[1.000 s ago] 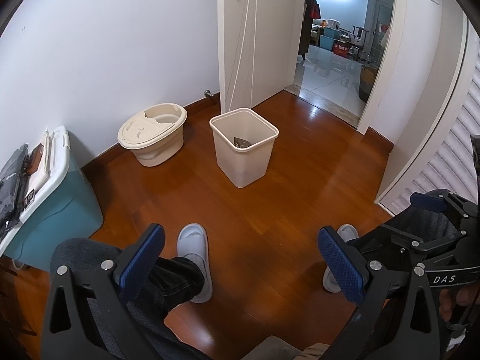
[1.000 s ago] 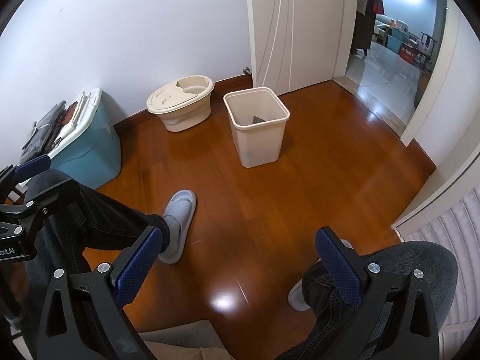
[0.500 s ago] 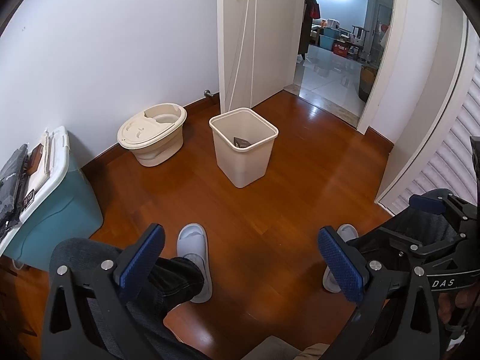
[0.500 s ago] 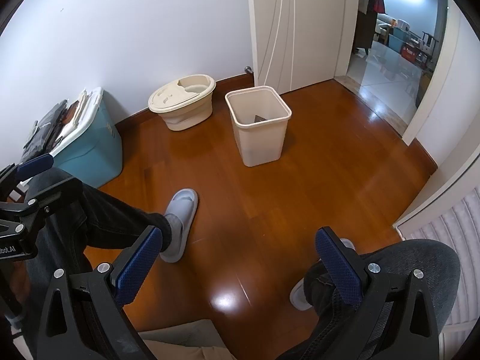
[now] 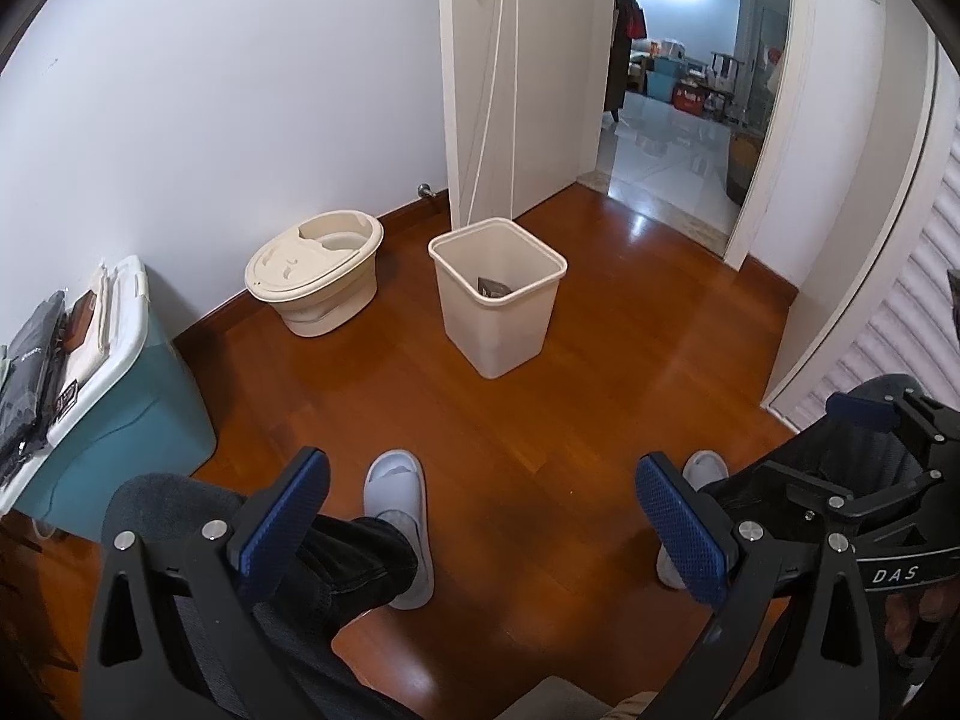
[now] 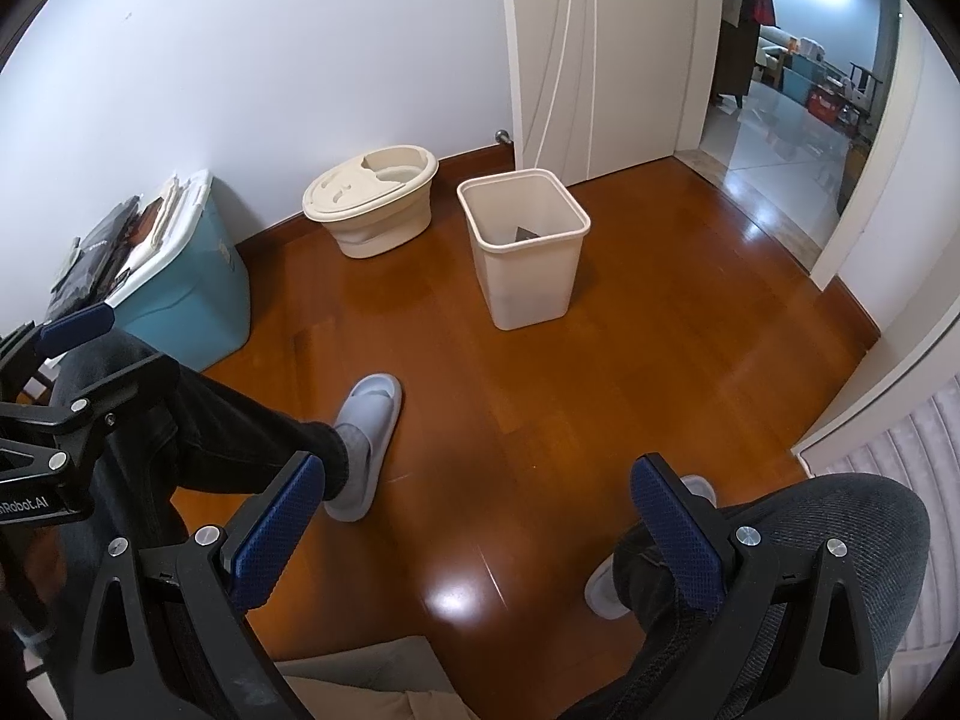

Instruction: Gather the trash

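A cream square trash bin stands on the wooden floor ahead, with a dark piece of trash inside. It also shows in the right wrist view, with the dark scrap at its bottom. My left gripper is open and empty, held low over the person's knees. My right gripper is open and empty too, well short of the bin. The right gripper's body shows at the right edge of the left wrist view.
A round cream lidded tub sits by the wall left of the bin. A teal storage box with dark items on top stands at the left. The person's slippered feet rest on the floor. An open doorway lies beyond.
Both views have shifted only slightly. The right gripper has drifted a little to the left. Both grippers stay open and empty.
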Demonstrator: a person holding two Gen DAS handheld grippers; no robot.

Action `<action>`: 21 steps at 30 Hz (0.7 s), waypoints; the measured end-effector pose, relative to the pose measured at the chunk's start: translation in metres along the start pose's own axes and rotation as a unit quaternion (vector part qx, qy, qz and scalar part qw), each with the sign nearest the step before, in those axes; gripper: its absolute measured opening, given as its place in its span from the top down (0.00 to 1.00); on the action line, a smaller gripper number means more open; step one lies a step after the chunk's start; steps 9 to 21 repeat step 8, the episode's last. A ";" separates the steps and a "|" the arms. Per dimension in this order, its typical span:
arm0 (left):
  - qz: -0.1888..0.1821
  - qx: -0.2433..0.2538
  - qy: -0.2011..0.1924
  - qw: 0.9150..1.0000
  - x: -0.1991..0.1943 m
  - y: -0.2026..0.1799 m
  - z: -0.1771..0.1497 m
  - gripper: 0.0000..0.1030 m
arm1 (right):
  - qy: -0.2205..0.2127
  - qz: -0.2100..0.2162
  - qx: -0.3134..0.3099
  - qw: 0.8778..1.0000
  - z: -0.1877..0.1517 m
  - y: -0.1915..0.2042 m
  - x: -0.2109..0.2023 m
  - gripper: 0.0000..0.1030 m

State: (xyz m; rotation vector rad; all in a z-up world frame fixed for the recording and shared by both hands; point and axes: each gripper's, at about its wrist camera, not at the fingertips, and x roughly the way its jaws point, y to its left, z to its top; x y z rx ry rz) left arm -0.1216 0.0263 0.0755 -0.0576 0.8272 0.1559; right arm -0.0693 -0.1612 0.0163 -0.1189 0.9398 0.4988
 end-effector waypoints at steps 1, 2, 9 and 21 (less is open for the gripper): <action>-0.005 -0.001 -0.004 1.000 -0.001 0.000 -0.001 0.00 | 0.000 0.000 0.000 1.000 -0.001 -0.001 0.000 0.00; -0.011 -0.003 -0.010 1.000 -0.003 0.001 -0.001 0.00 | 0.001 0.000 0.001 1.000 -0.001 -0.001 0.000 0.00; -0.009 0.013 0.005 1.000 0.001 -0.005 0.001 0.00 | 0.006 0.000 0.007 1.000 -0.002 0.000 0.004 0.00; -0.009 0.013 0.005 1.000 0.001 -0.005 0.001 0.00 | 0.006 0.000 0.007 1.000 -0.002 0.000 0.004 0.00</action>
